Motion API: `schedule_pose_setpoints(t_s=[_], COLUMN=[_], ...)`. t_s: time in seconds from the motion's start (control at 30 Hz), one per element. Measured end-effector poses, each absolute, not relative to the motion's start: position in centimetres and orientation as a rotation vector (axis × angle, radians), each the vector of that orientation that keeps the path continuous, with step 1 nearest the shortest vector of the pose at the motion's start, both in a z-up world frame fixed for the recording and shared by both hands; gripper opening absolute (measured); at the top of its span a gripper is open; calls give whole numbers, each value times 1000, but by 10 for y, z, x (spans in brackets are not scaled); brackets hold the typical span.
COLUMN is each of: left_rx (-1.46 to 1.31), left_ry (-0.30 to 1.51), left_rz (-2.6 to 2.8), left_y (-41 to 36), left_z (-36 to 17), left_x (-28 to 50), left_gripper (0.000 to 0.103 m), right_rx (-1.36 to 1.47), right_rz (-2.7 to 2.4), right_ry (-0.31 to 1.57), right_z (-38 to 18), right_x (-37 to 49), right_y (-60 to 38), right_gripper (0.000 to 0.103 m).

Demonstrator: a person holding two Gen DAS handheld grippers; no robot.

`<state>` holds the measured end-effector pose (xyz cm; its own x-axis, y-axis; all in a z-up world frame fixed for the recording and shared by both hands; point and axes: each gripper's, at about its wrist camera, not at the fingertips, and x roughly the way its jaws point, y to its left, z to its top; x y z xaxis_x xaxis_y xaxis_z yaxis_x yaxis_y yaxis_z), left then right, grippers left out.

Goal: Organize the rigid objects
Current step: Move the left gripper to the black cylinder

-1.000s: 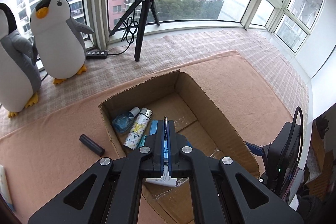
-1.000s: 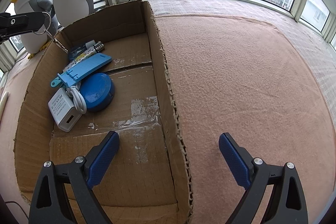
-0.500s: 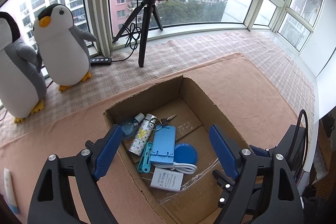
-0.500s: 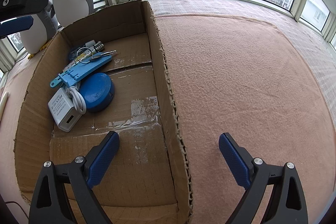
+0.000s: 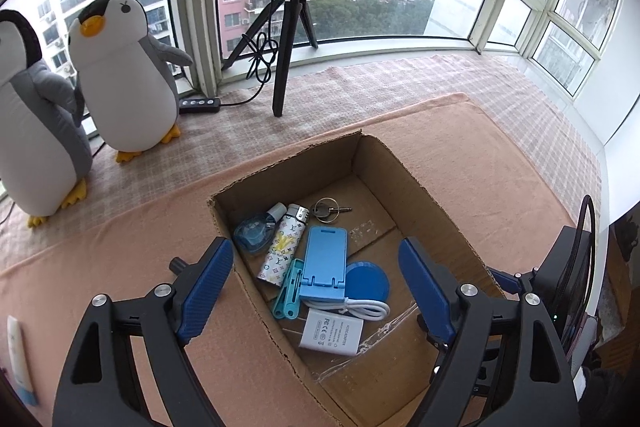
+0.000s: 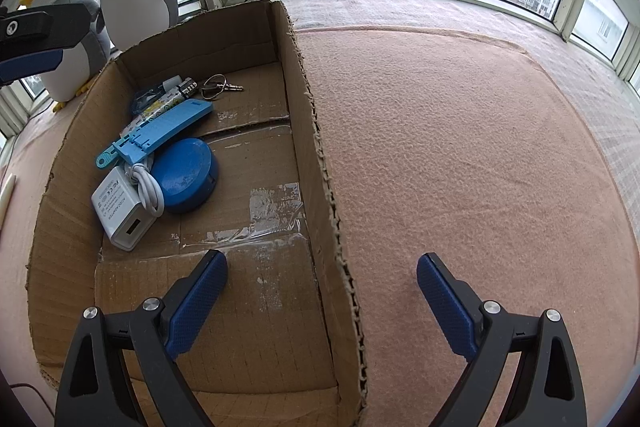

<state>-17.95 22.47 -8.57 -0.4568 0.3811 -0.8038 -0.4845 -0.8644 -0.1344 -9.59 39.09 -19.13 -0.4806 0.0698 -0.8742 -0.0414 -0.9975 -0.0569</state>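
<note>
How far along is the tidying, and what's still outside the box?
Done: keys, lighter, small bottle, blue phone stand, blue round case and white charger lie in the cardboard box. In hand: nothing; left gripper and right gripper stand open, empty. Left: a dark cylinder and white tube on the pink cloth.

Pink blanket (image 6: 460, 147) over window platform; cardboard box (image 5: 420, 187), black cylinder (image 5: 176, 264), white tube (image 5: 18, 359) at left edge.
</note>
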Motion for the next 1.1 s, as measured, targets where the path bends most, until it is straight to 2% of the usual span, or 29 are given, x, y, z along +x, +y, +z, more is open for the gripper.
schedule_pose_setpoints(t_s=[0.57,1.1], left_rx=[-1428,-1620], left_ry=[44,-91], left_rz=[2449,2416], left_y=[125,118], left_z=[-111,-157], left_x=[-238,-253], left_gripper=[85,84], right_rx=[-1565,-1569], right_rz=[2649,2649], right_ry=[-38,-47], right_z=[-191,-191], right_x=[-96,-97], right_y=[391,390], right_gripper=[94,94])
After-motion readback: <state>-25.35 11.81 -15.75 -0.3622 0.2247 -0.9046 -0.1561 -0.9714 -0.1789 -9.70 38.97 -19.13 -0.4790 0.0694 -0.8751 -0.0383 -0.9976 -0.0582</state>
